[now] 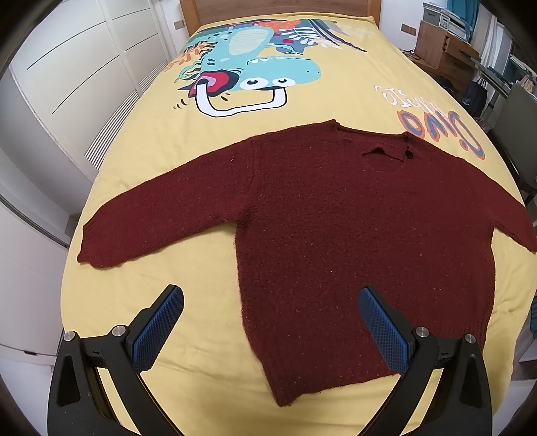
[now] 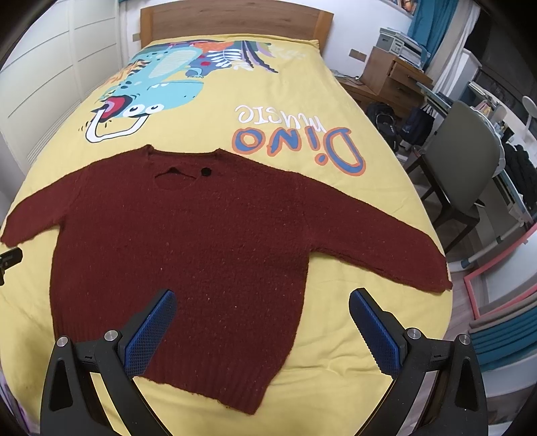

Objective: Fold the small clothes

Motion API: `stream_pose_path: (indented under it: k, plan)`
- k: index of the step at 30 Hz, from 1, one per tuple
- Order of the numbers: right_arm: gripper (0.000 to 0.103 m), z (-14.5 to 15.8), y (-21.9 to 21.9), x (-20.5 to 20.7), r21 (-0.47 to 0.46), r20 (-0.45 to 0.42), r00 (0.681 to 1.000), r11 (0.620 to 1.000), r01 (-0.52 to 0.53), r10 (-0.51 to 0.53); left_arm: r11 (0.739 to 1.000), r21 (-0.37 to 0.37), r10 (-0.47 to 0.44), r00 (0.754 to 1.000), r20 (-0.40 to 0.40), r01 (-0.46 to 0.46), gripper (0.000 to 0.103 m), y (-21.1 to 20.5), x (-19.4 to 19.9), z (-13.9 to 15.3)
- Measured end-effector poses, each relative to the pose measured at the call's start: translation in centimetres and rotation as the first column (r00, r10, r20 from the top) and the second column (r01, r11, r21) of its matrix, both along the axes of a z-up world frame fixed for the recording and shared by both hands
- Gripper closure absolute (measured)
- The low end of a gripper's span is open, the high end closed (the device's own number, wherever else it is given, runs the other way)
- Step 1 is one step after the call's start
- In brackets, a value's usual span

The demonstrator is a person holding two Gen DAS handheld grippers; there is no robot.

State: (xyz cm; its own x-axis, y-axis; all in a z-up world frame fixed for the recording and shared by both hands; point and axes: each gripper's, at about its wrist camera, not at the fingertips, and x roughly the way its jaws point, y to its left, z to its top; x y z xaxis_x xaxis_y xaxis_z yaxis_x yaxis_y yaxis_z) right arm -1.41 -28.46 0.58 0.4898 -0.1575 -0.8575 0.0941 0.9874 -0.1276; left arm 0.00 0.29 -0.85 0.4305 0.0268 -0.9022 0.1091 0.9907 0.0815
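On the yellow bedspread (image 1: 201, 285) a dark red sweater (image 1: 335, 218) lies flat, sleeves out and hem nearest, laid ready for folding; left gripper (image 1: 270, 327) and right gripper (image 2: 261, 330) hover above the hem, jaws spread, holding nothing.

Dark red flecked sweater (image 1: 335, 214), yellow dinosaur-print bedcover (image 1: 141, 161), seemingly textured blue gripper pads (image 2: 151, 335)

Sweater (image 1: 335, 218) on bed (image 1: 201, 141) (flat)

Nubbly matt knit sweater (image 1: 352, 241) lies on smooth cotton-looking bedspread (image 1: 335, 100) (wooden headboard (image 2: 235, 20) behind).
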Motion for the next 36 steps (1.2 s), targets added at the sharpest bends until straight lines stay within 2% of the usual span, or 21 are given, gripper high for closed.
stream_pose_path:
  k: [36]
  plan:
    - [0.001, -0.85, 0.26, 0.23, 0.011, -0.005, 1.0, 1.0, -0.023, 0.023, 1.0, -0.006, -0.021, 1.0, -0.01, 0.021, 0.001, -0.23, 0.36, -0.73]
